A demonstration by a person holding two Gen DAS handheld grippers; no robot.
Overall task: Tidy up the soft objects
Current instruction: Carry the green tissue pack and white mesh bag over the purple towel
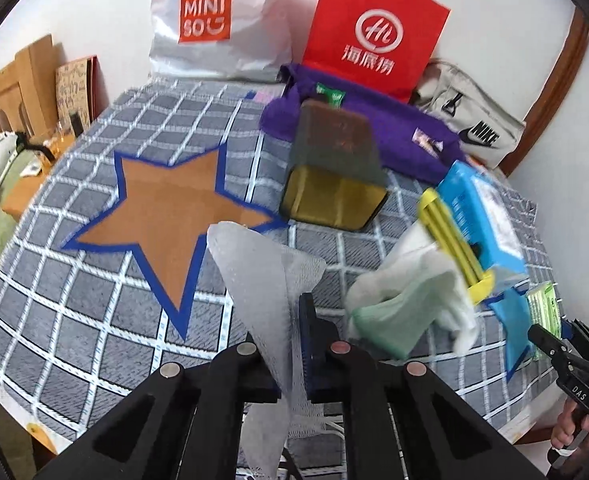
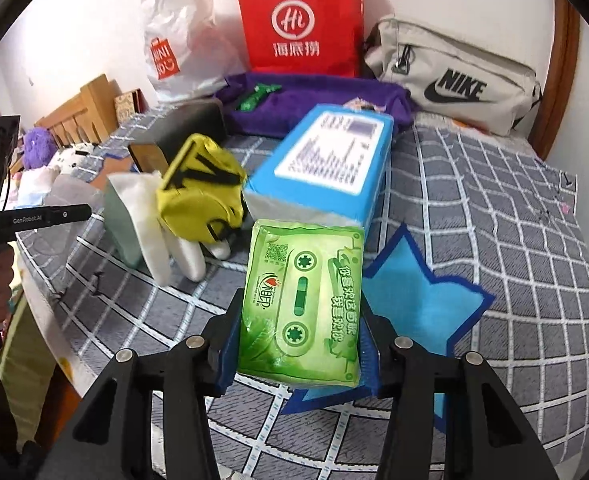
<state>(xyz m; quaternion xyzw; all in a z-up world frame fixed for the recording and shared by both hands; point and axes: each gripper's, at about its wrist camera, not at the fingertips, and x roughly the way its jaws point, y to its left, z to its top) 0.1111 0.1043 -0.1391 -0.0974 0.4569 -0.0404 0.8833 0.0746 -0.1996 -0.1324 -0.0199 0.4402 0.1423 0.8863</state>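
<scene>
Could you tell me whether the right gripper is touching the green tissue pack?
Touching. In the right wrist view, the right gripper has its blue pads pressed against both sides of the green tissue pack, holding it above the blue star.

You see a grey bedspread [image 2: 494, 200] checked in white, an orange star [image 1: 166, 216] edged blue, a light-blue star [image 2: 418, 300], a green tissue pack [image 2: 300, 308], a blue tissue box [image 2: 326, 168], a red bag [image 2: 302, 20], a purple cloth [image 2: 318, 96].

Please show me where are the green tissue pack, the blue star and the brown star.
green tissue pack [image 2: 302, 304]: right wrist view, middle of its printed front.
blue star [image 2: 422, 300]: right wrist view, its light blue centre.
brown star [image 1: 170, 216]: left wrist view, its brown centre.
</scene>
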